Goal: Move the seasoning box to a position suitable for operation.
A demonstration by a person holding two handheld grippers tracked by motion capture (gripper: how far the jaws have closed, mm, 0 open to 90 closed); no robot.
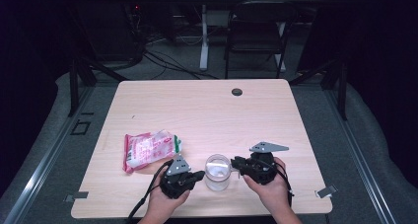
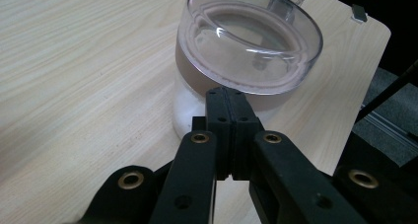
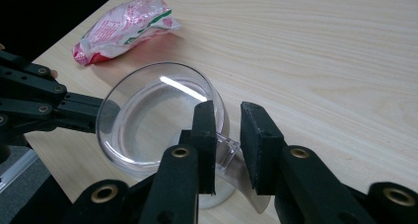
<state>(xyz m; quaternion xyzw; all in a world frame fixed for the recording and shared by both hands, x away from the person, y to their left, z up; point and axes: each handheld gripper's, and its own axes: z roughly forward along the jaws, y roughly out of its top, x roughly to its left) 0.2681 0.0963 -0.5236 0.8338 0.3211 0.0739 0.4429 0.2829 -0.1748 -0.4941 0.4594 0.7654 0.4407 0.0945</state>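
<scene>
Right claw (image 3: 227, 150) narrowly straddles jar (image 3: 157, 118) tab, contact unclear; left claw (image 2: 229, 93) shut, hiding jar's side

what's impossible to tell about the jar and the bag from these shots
- Jar contents: the clear lid glares in the left gripper view.
- Jar handle: partly behind the right tool.
- Bag print: too small in the high view.
- Left tool: contact with the jar unclear.

A light wooden table (image 1: 207, 110) bears a clear jar (image 1: 217, 172) and a red-white packet (image 1: 149, 149), perhaps snacks.
</scene>
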